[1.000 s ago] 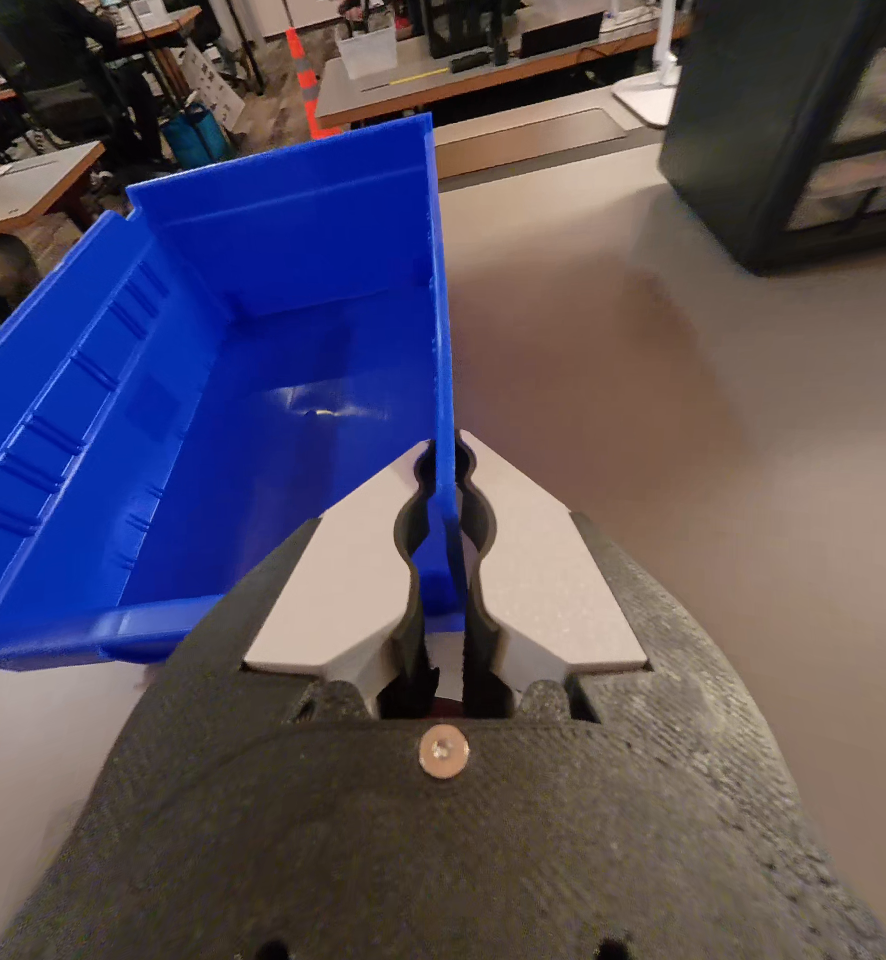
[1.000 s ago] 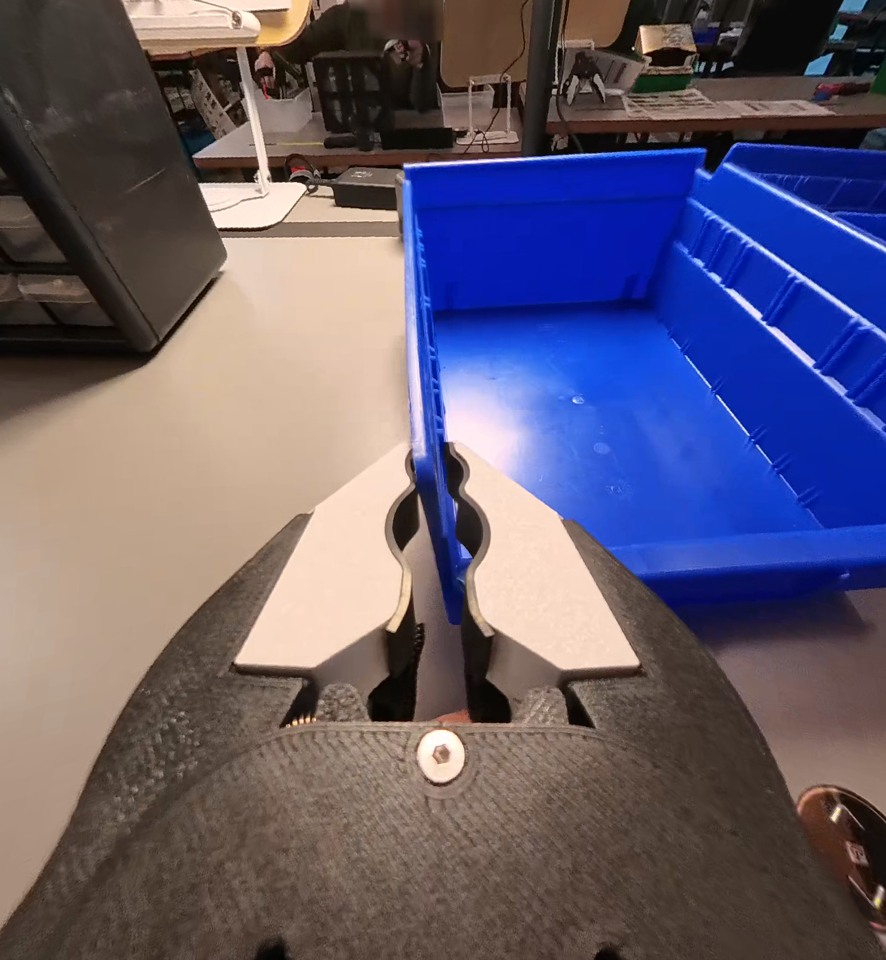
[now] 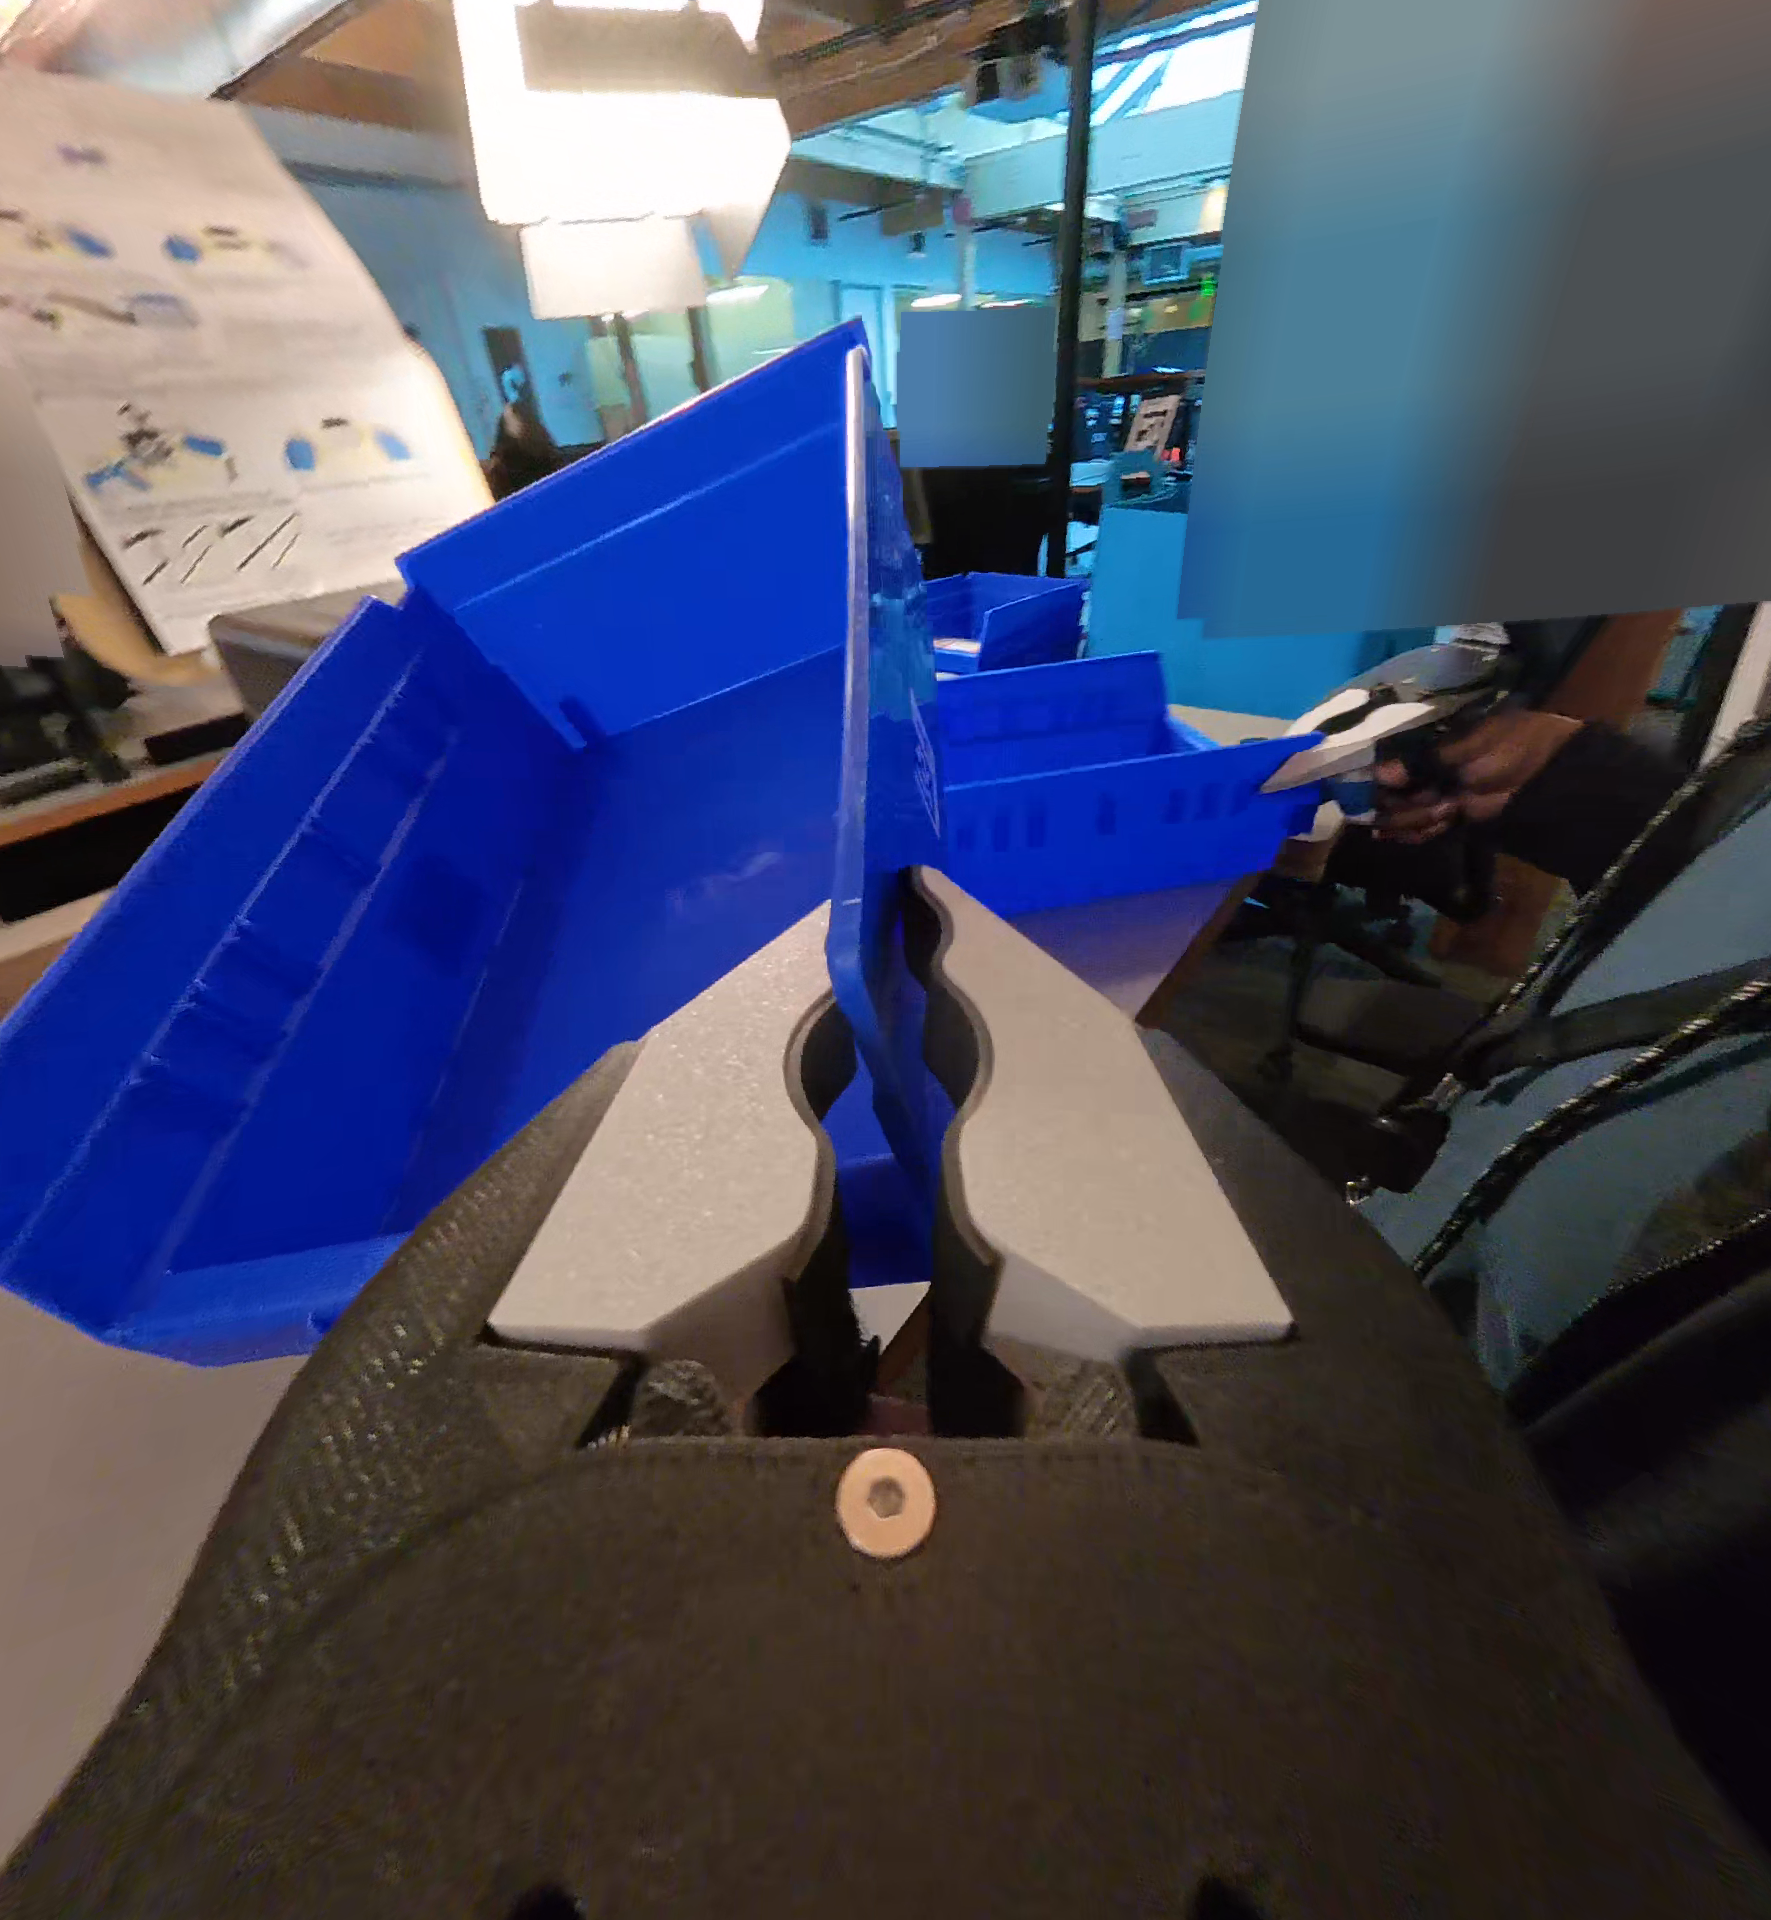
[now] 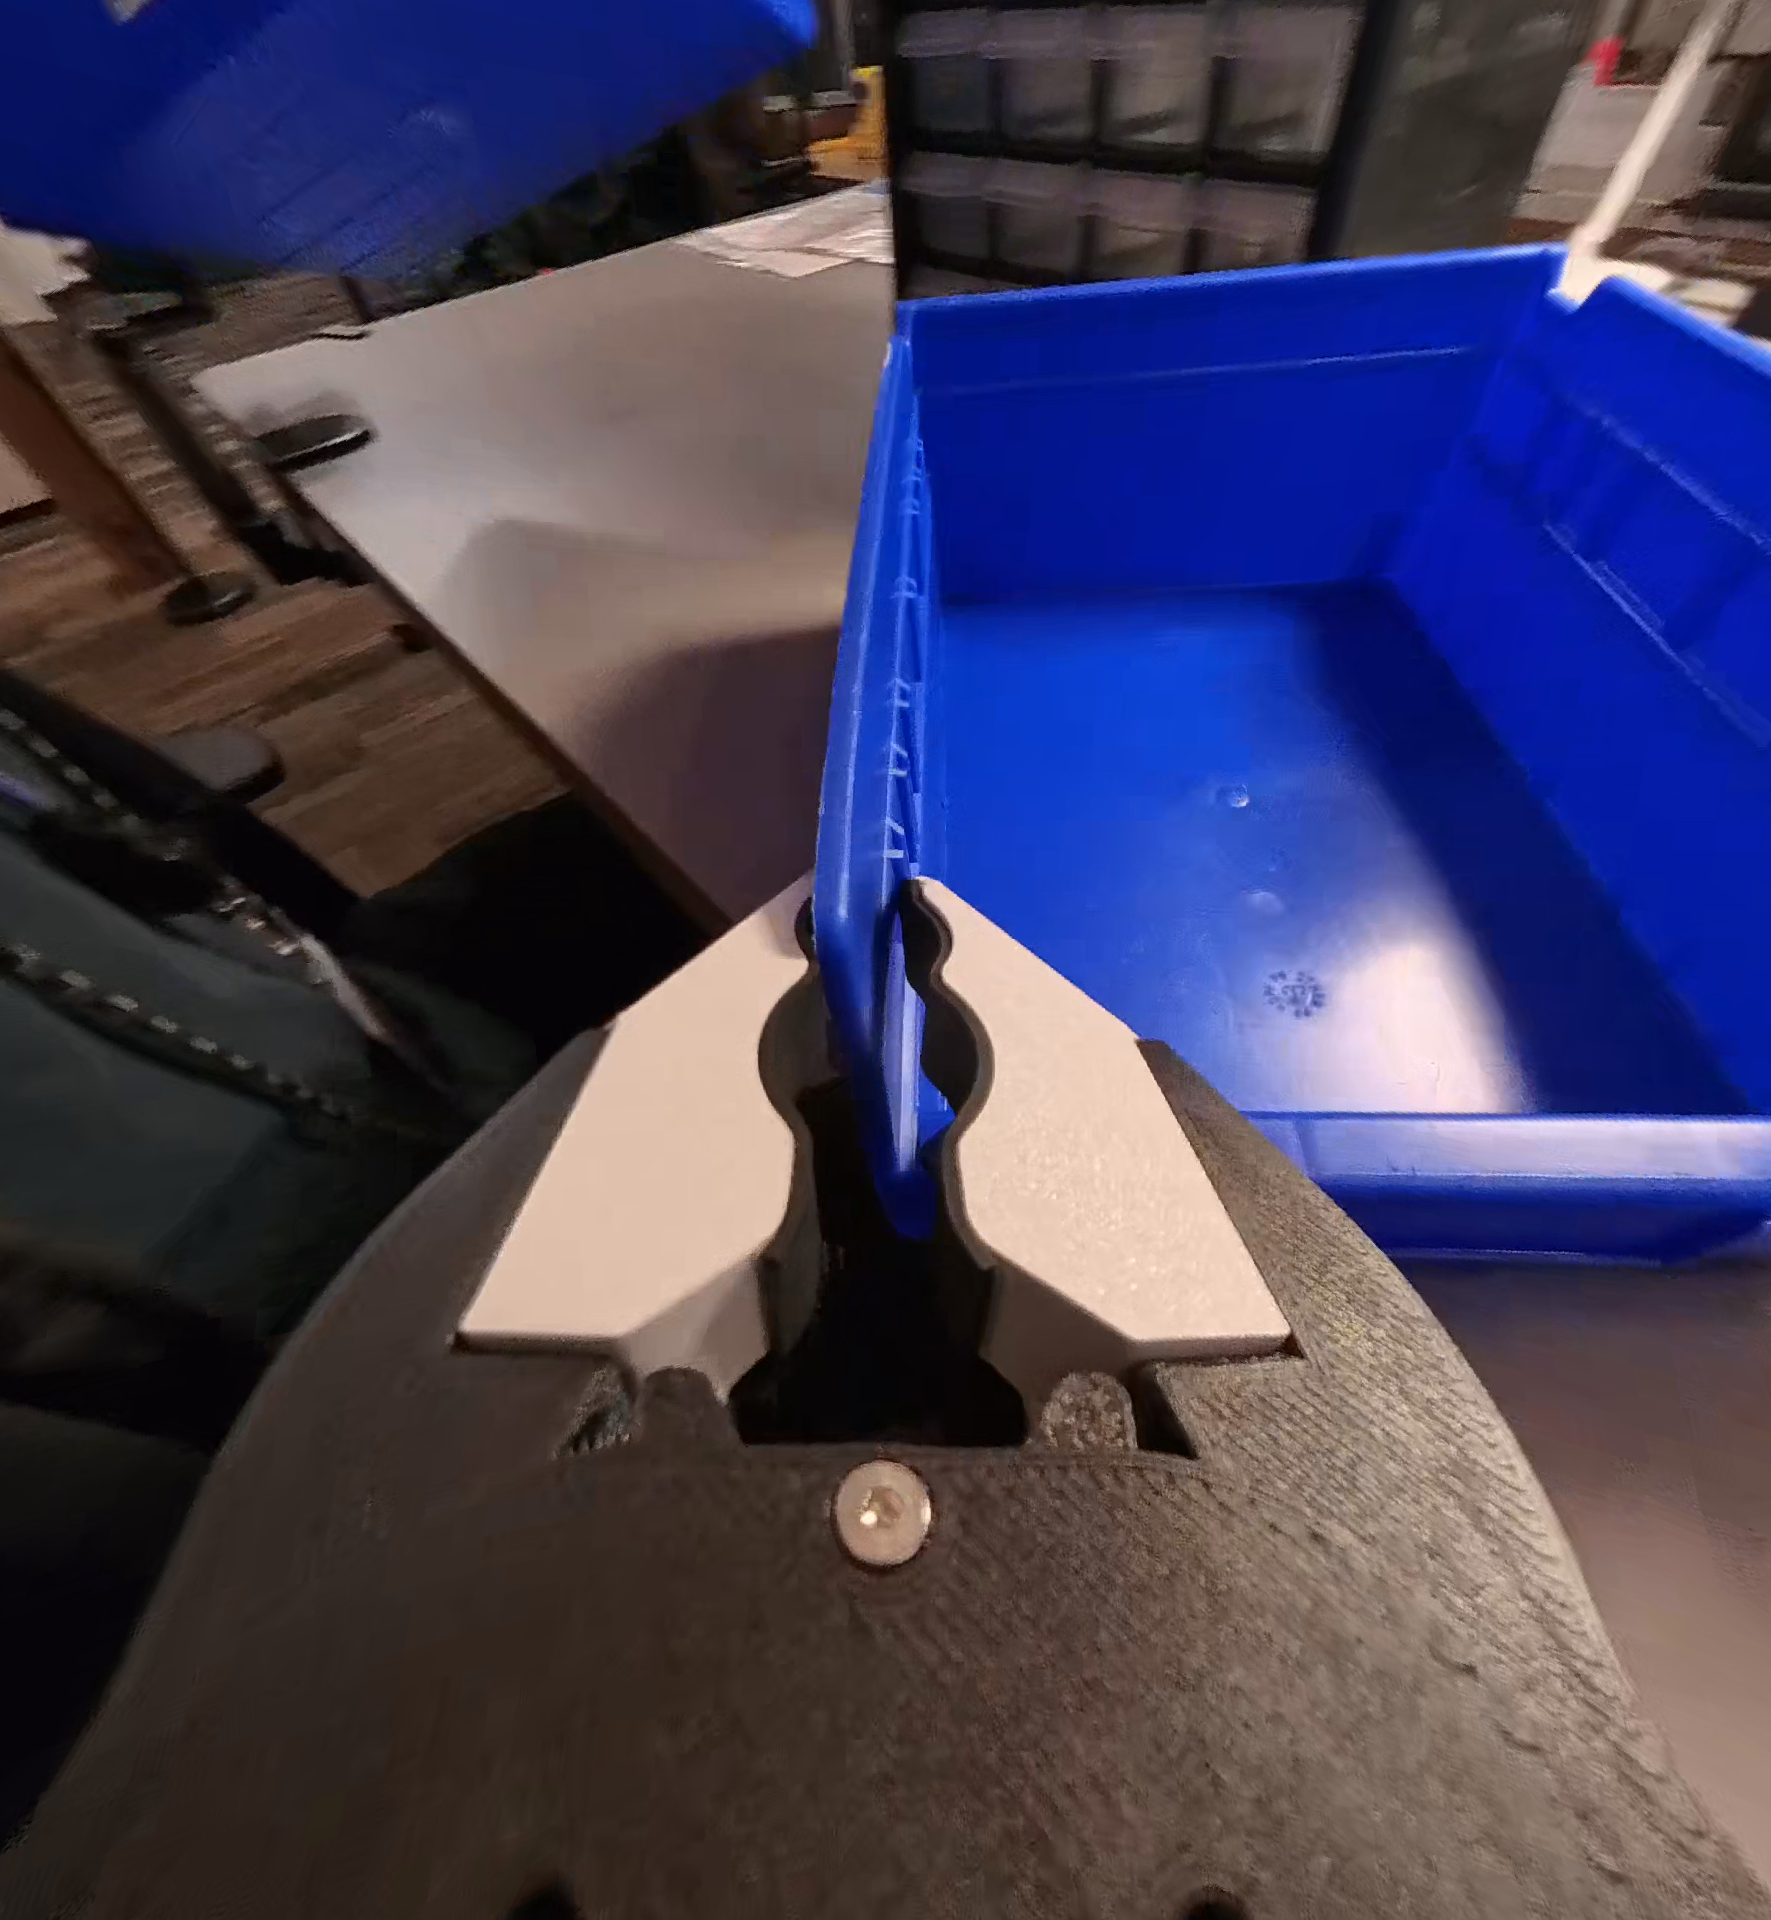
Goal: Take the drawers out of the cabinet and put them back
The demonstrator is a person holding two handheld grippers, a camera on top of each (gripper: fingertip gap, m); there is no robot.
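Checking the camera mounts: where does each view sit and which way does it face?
Left wrist view: sits on the left tongs, looks along them, tilted up toward the ceiling lights; they grip the side wall of a raised blue bin. The person's hand with the right tongs shows far right.
Right wrist view: sits on the right tongs, looks down over the table; they grip a second blue bin's wall.
Shared: both bins appear in each view.
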